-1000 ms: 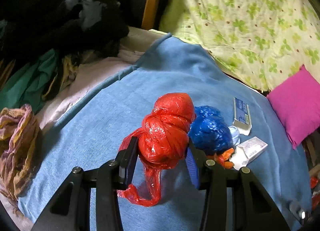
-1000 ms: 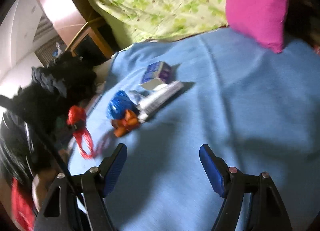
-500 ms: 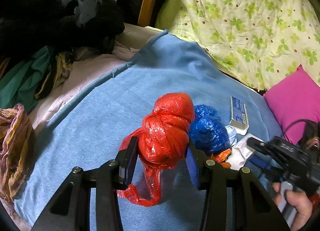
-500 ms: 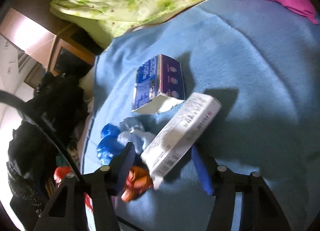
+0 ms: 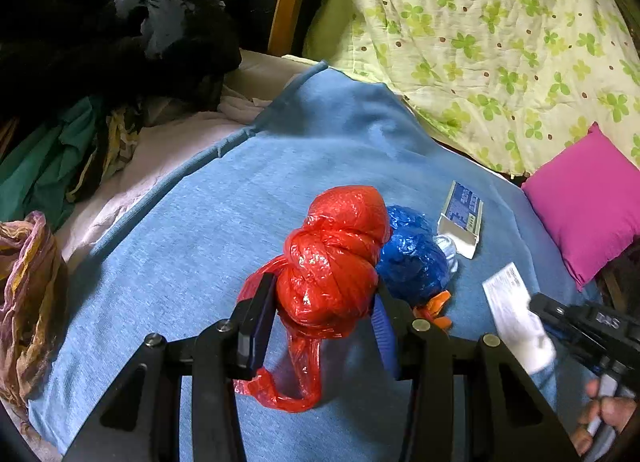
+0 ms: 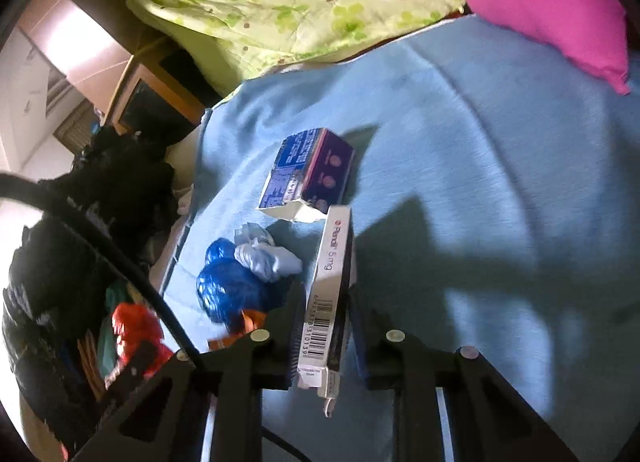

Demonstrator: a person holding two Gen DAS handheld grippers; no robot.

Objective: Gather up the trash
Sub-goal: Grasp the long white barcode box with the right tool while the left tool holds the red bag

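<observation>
The left gripper [image 5: 320, 326] is clamped on a knotted red plastic bag [image 5: 332, 262], its loose tail hanging below the jaws over the light blue blanket [image 5: 192, 246]. The right gripper [image 6: 324, 326] has just been closing and now pinches a long white medicine carton [image 6: 330, 294] by its sides, barcode end nearest the camera. Only the right wrist view shows that grip and the carton's print; the left wrist view shows the same carton as a blurred white slab at the near right, with the person's hand [image 5: 604, 418] on the tool's handle. Just left of the carton lie a crumpled blue plastic bag [image 6: 232, 290], a pale grey-blue wad [image 6: 268, 258] and an orange scrap [image 6: 244, 322]. Beyond it rests a torn blue-and-purple cardboard box [image 6: 308, 177]. The left wrist view alone shows the dark clothing heap [image 5: 104, 33] at the far left. A magenta pillow [image 5: 588, 201] and a green clover-print quilt [image 5: 500, 41] lie at the far right.
</observation>
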